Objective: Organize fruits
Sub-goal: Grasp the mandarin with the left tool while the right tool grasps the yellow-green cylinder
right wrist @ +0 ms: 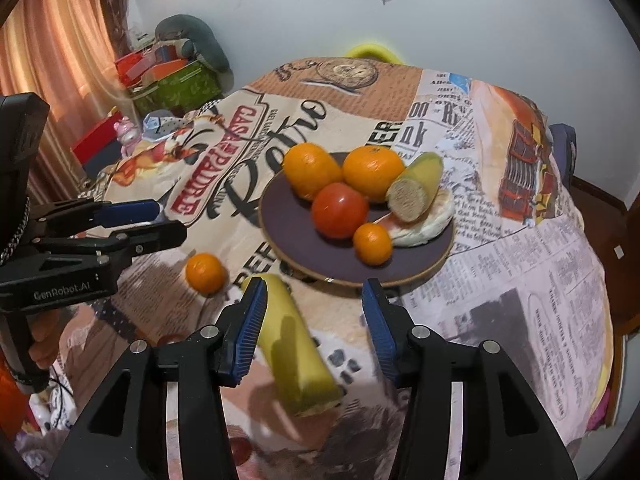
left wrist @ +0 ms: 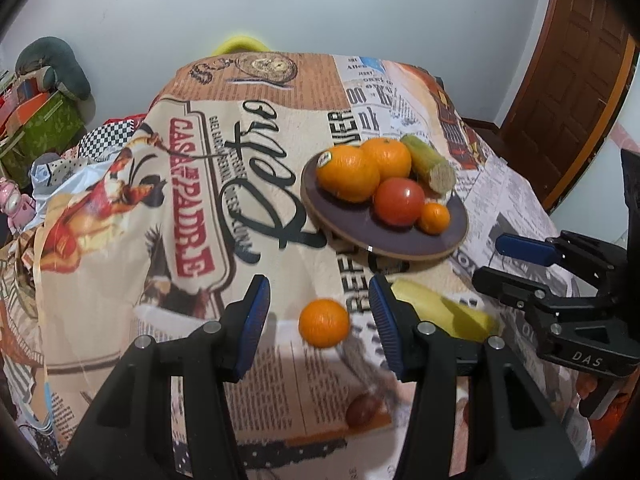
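Our left gripper (left wrist: pixel 316 322) gapes around a small loose orange mandarin (left wrist: pixel 324 323); our right gripper (right wrist: pixel 314 326) gapes above a pale yellow-green corn cob (right wrist: pixel 294 350).

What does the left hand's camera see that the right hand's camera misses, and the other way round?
Only the left view shows the wooden door and a small brown fruit near the table edge. Only the right view shows the orange curtain and a pale flat piece under the cut corn. Both show the plate, the loose tangerine and the yellow cob.
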Action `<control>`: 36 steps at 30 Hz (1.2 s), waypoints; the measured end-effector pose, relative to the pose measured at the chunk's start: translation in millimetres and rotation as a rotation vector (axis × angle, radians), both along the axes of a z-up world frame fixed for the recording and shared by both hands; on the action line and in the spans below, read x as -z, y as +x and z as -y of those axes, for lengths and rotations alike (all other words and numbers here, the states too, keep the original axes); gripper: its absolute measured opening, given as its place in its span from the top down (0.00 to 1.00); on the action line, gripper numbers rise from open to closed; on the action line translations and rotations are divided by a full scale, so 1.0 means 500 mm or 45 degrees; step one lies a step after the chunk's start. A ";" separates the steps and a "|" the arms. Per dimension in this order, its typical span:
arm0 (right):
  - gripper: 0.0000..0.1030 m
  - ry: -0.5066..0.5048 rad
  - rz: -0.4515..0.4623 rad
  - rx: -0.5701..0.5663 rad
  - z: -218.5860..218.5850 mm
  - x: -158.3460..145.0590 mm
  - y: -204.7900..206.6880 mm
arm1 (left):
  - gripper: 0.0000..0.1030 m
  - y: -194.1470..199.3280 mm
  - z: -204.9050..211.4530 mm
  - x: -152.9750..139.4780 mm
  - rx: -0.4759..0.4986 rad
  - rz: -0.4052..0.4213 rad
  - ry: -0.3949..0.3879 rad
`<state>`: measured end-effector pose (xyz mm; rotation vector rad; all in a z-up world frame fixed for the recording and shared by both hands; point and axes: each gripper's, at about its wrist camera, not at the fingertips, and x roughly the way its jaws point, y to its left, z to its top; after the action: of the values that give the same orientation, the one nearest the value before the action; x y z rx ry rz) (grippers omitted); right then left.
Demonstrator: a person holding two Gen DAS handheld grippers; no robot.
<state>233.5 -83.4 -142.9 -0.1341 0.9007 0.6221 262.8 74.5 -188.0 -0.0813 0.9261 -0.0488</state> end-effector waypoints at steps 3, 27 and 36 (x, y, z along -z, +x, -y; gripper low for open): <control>0.55 0.005 -0.024 -0.013 -0.013 0.012 -0.008 | 0.50 -0.011 -0.005 0.014 -0.004 -0.022 -0.001; 0.62 -0.118 -0.058 -0.100 -0.071 0.098 -0.001 | 0.50 0.005 -0.003 0.097 0.030 -0.096 -0.025; 0.65 -0.043 -0.029 -0.050 -0.026 0.068 -0.006 | 0.56 0.022 0.019 0.112 0.060 -0.107 -0.006</control>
<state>230.5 -70.2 -176.7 -0.1756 0.9322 0.6461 273.7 64.9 -243.9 -0.0661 1.0122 -0.0919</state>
